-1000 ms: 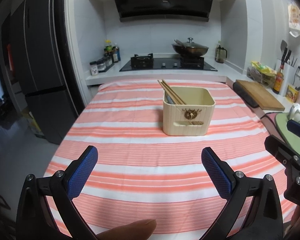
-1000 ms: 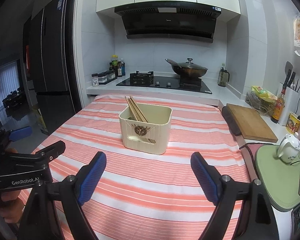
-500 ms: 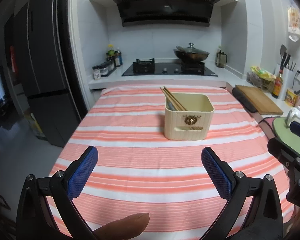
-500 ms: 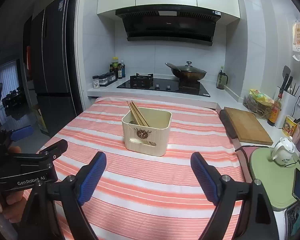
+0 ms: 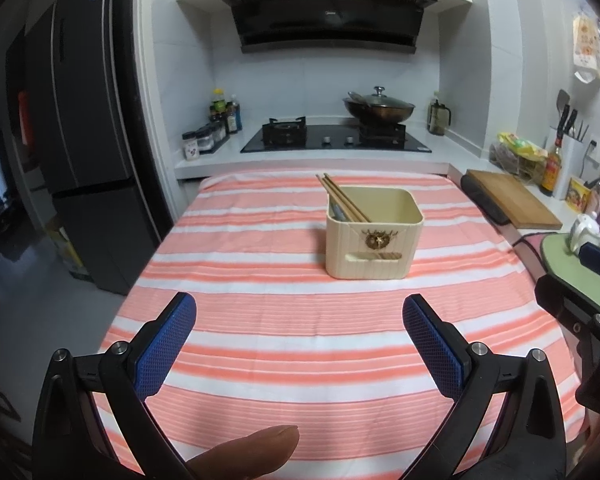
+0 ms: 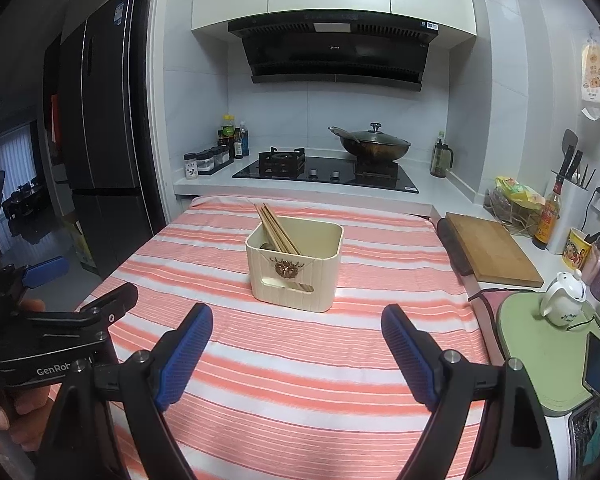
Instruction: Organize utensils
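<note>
You are holding the left gripper [image 5: 299, 312] with its blue pads spread wide and nothing between them, hovering over the near part of the striped cloth [image 5: 260, 340]. One fingertip [image 5: 256, 446] of your hand is showing at the bottom edge of that view. You are keeping the right gripper [image 6: 297, 322] spread just as wide, also empty, above the same cloth; in its view the left gripper's black body is sitting at the far left with your hand [image 6: 4, 416] wrapped around it.

Beyond both pairs of pads, the cream utensil holder [image 5: 374, 236] is standing upright on the cloth, well apart from either gripper. A bundle of wooden chopsticks [image 5: 342, 198] is leaning in its left side, tips sticking out past the back left rim. Something grey is lying beside them inside, too hidden to identify.

Farther out, a wooden cutting board [image 6: 492, 250] is resting just past the cloth's right edge, with a white teapot [image 6: 564, 292] on a green mat nearer you. A lidded wok [image 6: 374, 144] is sitting on the stove [image 6: 324, 168] at the back, and a dark fridge [image 5: 88, 140] is standing at the left.
</note>
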`<state>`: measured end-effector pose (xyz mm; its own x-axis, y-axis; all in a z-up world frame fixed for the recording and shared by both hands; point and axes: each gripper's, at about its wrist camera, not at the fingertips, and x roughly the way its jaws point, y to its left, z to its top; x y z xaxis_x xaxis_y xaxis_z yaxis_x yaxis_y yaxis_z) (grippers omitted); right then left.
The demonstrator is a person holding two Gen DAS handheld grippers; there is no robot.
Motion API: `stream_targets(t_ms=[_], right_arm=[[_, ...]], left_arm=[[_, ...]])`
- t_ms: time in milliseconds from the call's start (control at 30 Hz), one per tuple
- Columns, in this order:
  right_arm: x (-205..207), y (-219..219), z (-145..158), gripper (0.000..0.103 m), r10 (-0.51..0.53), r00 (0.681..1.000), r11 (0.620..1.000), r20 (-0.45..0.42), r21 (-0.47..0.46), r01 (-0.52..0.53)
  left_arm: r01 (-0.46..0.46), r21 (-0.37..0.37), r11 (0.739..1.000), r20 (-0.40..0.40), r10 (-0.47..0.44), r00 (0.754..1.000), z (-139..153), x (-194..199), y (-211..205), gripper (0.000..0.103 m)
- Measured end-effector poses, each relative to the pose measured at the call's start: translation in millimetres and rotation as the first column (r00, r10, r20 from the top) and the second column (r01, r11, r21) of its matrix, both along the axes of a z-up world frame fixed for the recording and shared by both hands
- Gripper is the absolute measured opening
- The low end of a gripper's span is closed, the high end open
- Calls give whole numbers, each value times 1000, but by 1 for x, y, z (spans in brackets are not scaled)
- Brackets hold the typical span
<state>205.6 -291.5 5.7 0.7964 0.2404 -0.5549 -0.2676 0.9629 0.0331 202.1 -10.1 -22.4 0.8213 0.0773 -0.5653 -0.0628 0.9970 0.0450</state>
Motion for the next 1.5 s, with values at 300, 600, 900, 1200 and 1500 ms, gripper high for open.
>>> stream_targets(t_ms=[300, 600, 900, 1200, 1500], right_arm=[[-2, -3, 6, 88, -7, 1000, 1000, 12, 4, 7], [-3, 1, 8, 88, -6, 1000, 1000, 19, 0, 6], [-6, 1, 11, 88, -14, 999, 1000, 30, -5, 14], [-3, 1, 9, 88, -29, 999, 1000, 29, -5, 30], [-3, 8, 8, 88, -20, 999, 1000, 29, -18, 21]], left_arm=[[-3, -7, 1000, 3, 3, 1000, 3, 0, 1, 103], [-5, -12, 1000, -8, 5, 1000, 2, 0, 3, 103], [-3, -12, 1000, -16, 3, 1000, 0, 2, 1, 103], [-7, -7, 1000, -9, 7, 1000, 0, -1, 0, 103], [-2, -5, 1000, -1, 2, 1000, 0, -2, 1, 103]])
